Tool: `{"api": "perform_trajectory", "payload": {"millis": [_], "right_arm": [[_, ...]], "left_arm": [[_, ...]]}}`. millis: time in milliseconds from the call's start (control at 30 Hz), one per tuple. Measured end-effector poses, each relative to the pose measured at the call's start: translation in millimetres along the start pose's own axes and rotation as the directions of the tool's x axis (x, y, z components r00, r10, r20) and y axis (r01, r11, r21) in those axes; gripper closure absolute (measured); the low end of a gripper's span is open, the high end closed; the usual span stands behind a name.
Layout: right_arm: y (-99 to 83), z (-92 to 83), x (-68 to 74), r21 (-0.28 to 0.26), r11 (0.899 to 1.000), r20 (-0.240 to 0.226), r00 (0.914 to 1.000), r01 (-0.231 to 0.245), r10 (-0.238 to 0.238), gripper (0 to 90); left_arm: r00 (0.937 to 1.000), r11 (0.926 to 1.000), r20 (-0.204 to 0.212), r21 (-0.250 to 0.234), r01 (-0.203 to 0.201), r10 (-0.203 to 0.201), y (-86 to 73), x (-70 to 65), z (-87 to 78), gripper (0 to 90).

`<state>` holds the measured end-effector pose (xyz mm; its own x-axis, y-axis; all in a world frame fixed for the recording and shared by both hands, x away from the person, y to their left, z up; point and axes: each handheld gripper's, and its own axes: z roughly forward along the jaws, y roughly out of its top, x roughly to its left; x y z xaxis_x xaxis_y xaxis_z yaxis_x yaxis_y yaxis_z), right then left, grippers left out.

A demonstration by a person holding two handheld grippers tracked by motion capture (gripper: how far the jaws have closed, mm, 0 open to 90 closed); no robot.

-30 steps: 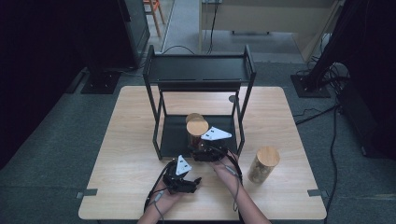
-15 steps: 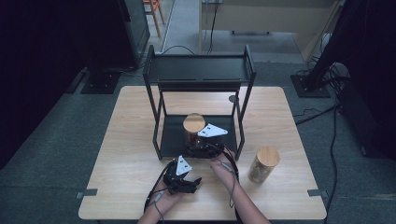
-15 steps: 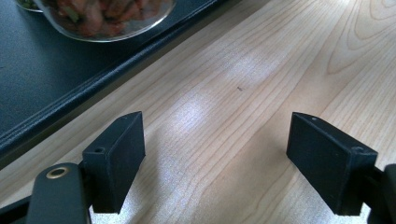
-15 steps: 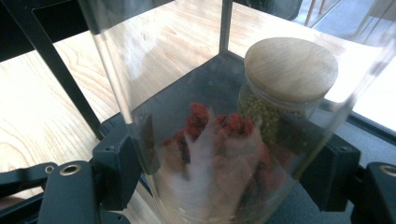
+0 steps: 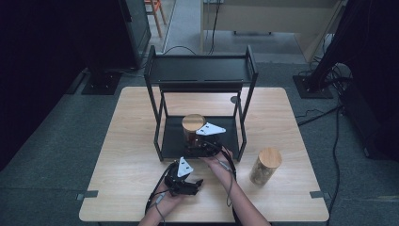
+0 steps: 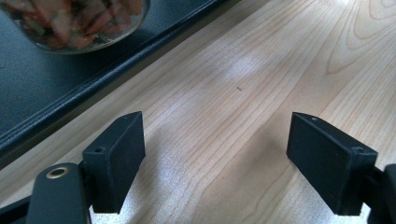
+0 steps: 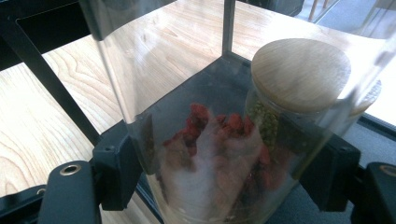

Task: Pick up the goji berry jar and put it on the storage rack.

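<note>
A clear glass jar [image 7: 205, 154] holding red and white pieces, capped with a wooden lid [image 5: 193, 122], stands upright at the front of the black rack's lower shelf [image 5: 171, 136]. My right gripper [image 7: 229, 177] is shut on the jar's lower body, one jaw on each side; in the high view it [image 5: 196, 141] reaches in from the rack's front. Just behind sits a shorter jar of green beans [image 7: 299, 79] with a wooden lid. My left gripper [image 5: 193, 182] rests low over the table in front of the rack, open and empty [image 6: 215, 158]. The held jar's base [image 6: 74, 18] is at the top left of the left gripper view.
The rack [image 5: 202, 70] has a top shelf and thin black posts [image 7: 229, 28] around the jars. A third wooden-lidded jar [image 5: 265, 165] stands on the table [image 5: 127, 141] to the right, near the front edge. Bare wood lies left of the rack.
My right gripper has carried the jar slightly farther back and left onto the lower shelf. The left gripper has stayed in place.
</note>
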<state>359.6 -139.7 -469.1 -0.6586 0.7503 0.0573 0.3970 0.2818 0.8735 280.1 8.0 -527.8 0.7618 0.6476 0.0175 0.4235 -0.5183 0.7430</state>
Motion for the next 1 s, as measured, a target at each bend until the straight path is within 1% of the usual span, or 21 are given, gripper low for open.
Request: {"api": "perform_trajectory", "payload": {"millis": [300,433,567,1000], "right_arm": [[2.2,8.3,2.4,0.007,1.0,0.008,0.9999,0.013,-0.013,25.0],[1.8,11.7,2.7,0.009,1.0,0.002,0.9999,0.013,-0.013,25.1],[1.6,14.7,4.8,0.013,0.999,0.006,0.9993,0.037,-0.037,25.1],[1.7,25.0,10.0,0.017,0.998,0.002,0.9986,0.053,-0.053,25.0]], "left_arm": [[1.0,1.0,0.0,0.0,0.001,-0.001,0.0,-0.1,0.0,19.8],[1.0,1.0,0.001,-0.001,0.001,-0.001,0.0,-0.1,0.1,19.8],[1.0,1.0,0.002,-0.002,0.001,-0.001,-0.2,-0.4,0.1,19.8],[1.0,1.0,0.003,-0.002,-0.001,0.001,-0.2,-0.6,0.0,19.8]]}}
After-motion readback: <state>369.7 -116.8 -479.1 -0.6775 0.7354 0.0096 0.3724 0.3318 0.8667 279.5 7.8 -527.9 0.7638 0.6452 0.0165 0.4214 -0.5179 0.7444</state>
